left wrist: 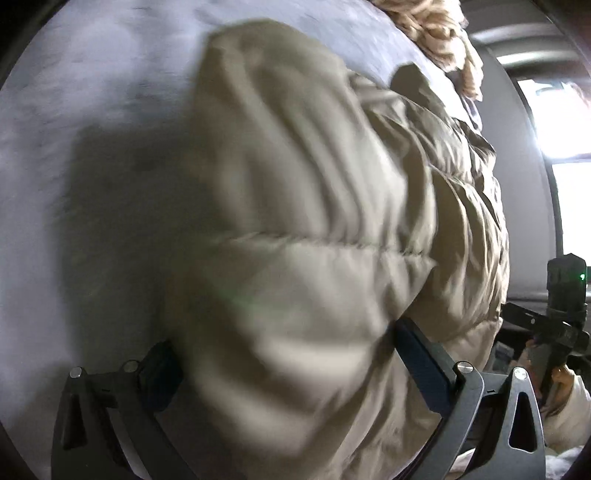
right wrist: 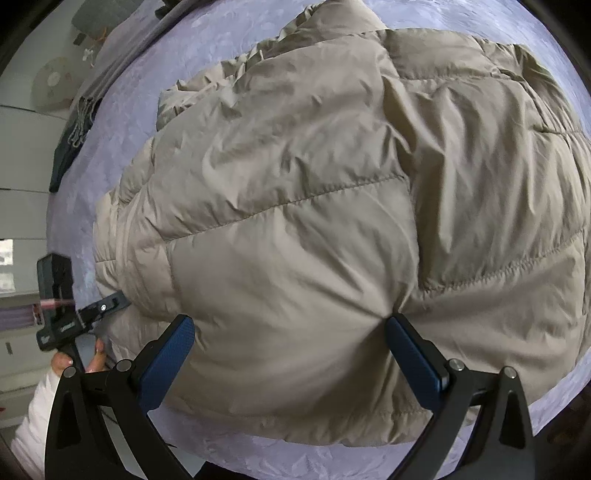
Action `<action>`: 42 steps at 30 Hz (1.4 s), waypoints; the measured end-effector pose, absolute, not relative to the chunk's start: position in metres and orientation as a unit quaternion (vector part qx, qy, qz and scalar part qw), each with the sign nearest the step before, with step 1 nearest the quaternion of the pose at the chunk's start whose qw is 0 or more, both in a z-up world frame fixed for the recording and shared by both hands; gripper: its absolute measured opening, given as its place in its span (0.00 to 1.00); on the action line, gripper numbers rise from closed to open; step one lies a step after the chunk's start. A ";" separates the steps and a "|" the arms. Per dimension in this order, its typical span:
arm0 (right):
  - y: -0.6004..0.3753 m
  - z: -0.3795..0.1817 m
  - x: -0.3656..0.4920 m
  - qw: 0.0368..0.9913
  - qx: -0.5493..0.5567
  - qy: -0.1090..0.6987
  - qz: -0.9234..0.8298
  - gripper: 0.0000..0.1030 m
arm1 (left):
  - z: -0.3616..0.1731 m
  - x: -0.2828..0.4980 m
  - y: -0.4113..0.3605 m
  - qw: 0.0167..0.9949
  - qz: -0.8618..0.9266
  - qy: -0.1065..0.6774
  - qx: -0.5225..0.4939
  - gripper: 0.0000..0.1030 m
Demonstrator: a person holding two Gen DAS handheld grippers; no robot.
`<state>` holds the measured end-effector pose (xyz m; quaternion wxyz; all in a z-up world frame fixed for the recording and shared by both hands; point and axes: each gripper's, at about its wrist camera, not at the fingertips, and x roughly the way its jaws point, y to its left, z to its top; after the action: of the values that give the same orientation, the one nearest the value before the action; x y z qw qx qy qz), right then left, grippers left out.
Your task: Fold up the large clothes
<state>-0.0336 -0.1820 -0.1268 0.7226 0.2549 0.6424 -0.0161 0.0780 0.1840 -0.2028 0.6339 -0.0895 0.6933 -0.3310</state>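
Right gripper (right wrist: 290,334) wide open, jaws straddling jacket (right wrist: 314,206) hem, nothing pinched; left gripper (left wrist: 284,343) open around blurred sleeve bulk, grip unclear; jacket sprawled on bed (right wrist: 155,81); best pinch hem deep, both layers, then fold flat.

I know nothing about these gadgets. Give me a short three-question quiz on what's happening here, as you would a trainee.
1. True or false: the jacket lies on a lilac bedcover.
2. Which tongs show a big bunch of jacket between their fingers? A) left tongs only B) right tongs only C) both
3. Fill in: in the left view, the fluffy cream thing at the top lies ___ the jacket's far end.

Key: 1 true. 2 C: each view shows padded fabric bulging between widely spread fingers; whether they truly pinch it is hard to tell. 3 beyond.
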 end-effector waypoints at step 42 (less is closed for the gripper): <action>-0.313 -0.141 -0.074 0.729 0.467 0.499 0.041 0.06 | -0.010 -0.017 -0.074 0.551 -0.480 0.677 -0.092 0.70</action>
<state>-0.0736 -0.3131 -0.1408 0.7289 0.4673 0.4987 0.0412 -0.0171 -0.0745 -0.0097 0.5509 -0.0920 0.6767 -0.4796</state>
